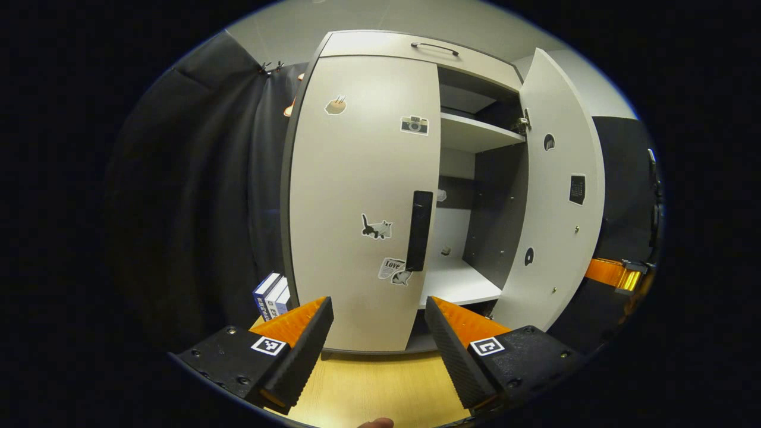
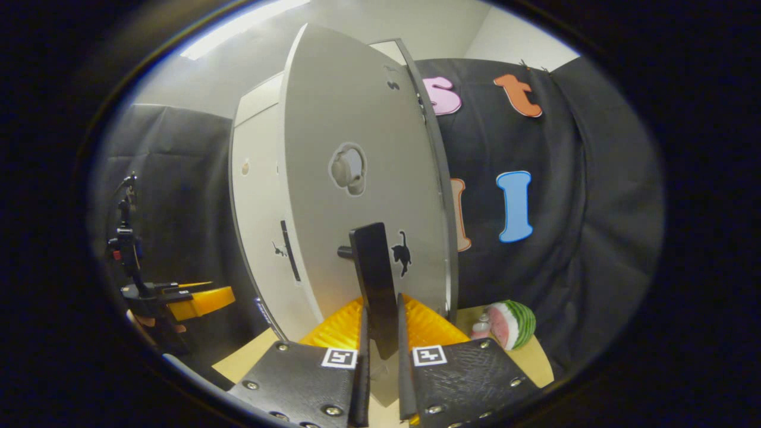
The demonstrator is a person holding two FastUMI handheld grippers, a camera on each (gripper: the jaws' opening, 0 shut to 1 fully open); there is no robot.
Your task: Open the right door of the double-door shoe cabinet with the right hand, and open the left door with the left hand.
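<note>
Your right gripper [image 2: 380, 333] is clamped on the flat, dark bar handle [image 2: 374, 279] of the shoe cabinet's right door [image 2: 357, 119], which stands swung wide open. In the left gripper view that door [image 1: 559, 196] shows its smooth pale inner face, with two shelves [image 1: 475, 134] bared behind it.

Your left gripper [image 1: 379, 324] hangs with its fingers well apart, in front of the left door [image 1: 357, 178] and touching nothing. This door is shut, a matte grey panel with five stickers and one slim dark handle [image 1: 420, 230] near its inner edge.

The cabinet stands on a light wood-grain surface [image 1: 380, 386]. At its left corner lean what look like three small boxes [image 1: 272, 295]; a watermelon half [image 2: 512, 324] lies near the right edge. Black cloth drapes the booth.
</note>
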